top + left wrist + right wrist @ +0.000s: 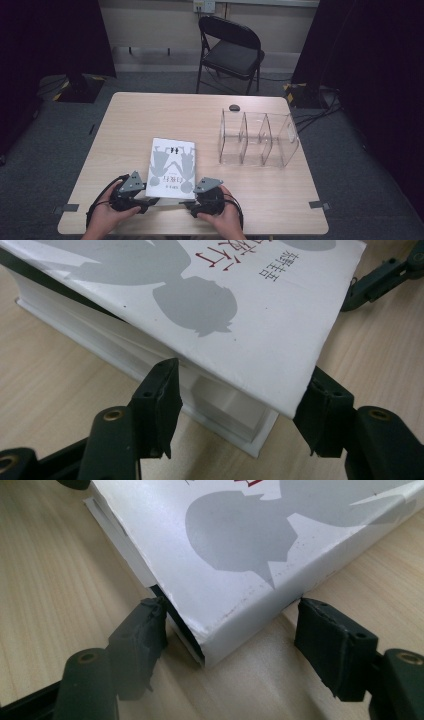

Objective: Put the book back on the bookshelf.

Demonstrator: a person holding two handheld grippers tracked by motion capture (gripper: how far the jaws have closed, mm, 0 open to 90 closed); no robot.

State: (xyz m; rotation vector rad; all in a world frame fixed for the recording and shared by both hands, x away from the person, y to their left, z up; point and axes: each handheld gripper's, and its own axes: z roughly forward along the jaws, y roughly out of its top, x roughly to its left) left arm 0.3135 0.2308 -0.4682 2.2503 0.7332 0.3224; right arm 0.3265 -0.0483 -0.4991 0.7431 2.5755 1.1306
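The pale wood-grain tabletop (125, 125) carries a clear acrylic three-bay organizer (258, 138) at the far right and a thick white paperback book with grey silhouette figures (172, 167) at the near middle. The book lies flat, its matte cover lifted a little off the page block at the near left corner. The step looks like taking hold of the book's near edge from both sides. The left tool (240, 412) has its jaws apart, straddling the near left corner; the right tool (230, 645) likewise stands apart around the near right corner, pads not yet pressing. Next, both should close squarely on cover and pages together, since the smooth cover may slip.
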